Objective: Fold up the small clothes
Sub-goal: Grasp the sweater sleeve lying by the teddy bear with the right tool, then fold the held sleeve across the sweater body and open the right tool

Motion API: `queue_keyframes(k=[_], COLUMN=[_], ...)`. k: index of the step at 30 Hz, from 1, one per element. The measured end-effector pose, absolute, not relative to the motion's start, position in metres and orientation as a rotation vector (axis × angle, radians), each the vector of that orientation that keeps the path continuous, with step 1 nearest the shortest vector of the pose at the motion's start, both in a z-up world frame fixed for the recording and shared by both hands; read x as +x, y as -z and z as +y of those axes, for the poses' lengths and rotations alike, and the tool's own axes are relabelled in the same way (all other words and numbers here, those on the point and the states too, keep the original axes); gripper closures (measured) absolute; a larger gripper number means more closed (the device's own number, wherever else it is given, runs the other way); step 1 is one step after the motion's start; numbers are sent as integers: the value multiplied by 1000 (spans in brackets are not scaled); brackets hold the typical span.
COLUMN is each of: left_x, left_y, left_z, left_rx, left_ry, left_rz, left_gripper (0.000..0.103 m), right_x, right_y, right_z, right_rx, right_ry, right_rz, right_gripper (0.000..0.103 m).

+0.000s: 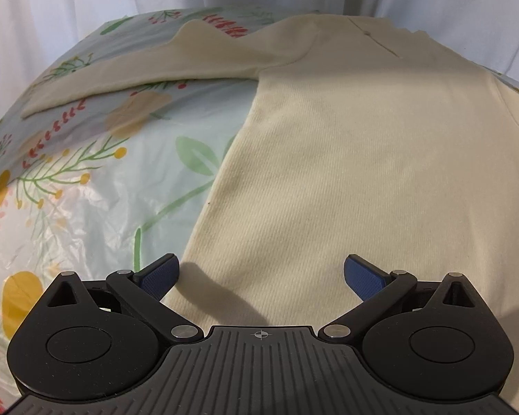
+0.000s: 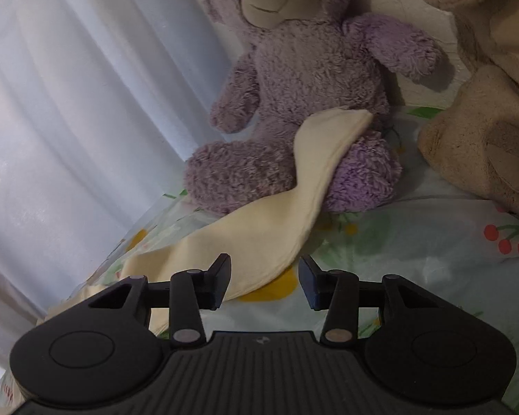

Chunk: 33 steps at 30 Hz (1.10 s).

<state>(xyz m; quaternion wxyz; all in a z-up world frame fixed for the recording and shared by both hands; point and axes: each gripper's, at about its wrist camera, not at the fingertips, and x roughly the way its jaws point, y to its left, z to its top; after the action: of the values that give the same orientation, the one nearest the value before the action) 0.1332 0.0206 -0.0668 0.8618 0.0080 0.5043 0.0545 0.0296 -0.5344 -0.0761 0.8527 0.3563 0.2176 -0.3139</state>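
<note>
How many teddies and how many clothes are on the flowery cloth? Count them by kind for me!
Stuffed toys: 2, the purple teddy bear and the tan plush toy.
Clothes: 1, the cream long-sleeved top; its sleeve lies over the purple bear's leg.
Total: 3 things on the flowery cloth.

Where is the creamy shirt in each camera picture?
Left wrist view: the cream shirt fills the middle and right, one sleeve stretching left.
Right wrist view: only a cream sleeve shows, its end lying on the purple teddy bear.
Shared landmark: the flowered table cover.
</note>
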Motion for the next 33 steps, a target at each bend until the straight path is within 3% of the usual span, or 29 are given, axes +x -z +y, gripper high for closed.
queue_keyframes(k=[3,7,12,16,22,28,30,31,33], left_x=[137,138,139,144,158,192,212,224,249], left_y=[69,72,75,75,66,24,14,12,14], left_z=[23,26,36,36,40,33,31,30,25], left_rx=[0,-17,-38,-19,-32,-125,-211,-255,-313], left_ry=[-126,-110,-53,-23,-9,119,207,244,303], left_rz=[1038,1037,1048,1063,1099,967,943,939,937], left_gripper=[0,0,0,0,0,0,0,0,0], right_x=[40,49,60,69,112,153,154,152,148], right_y=[93,102,102,93,24,-24,-15,-6,11], right_z=[-556,-570,-574,-573,-509,-330,-278,-256,-238], right_rx=[791,800,756,763,318,-65,-108,-103,-43], right_ry=[706,749,801,808,800,183,15,-51,-123], right_rz=[462,450,449,450,417,346,406,463,549], right_gripper=[66,78,79,97,97,96,88,77,74])
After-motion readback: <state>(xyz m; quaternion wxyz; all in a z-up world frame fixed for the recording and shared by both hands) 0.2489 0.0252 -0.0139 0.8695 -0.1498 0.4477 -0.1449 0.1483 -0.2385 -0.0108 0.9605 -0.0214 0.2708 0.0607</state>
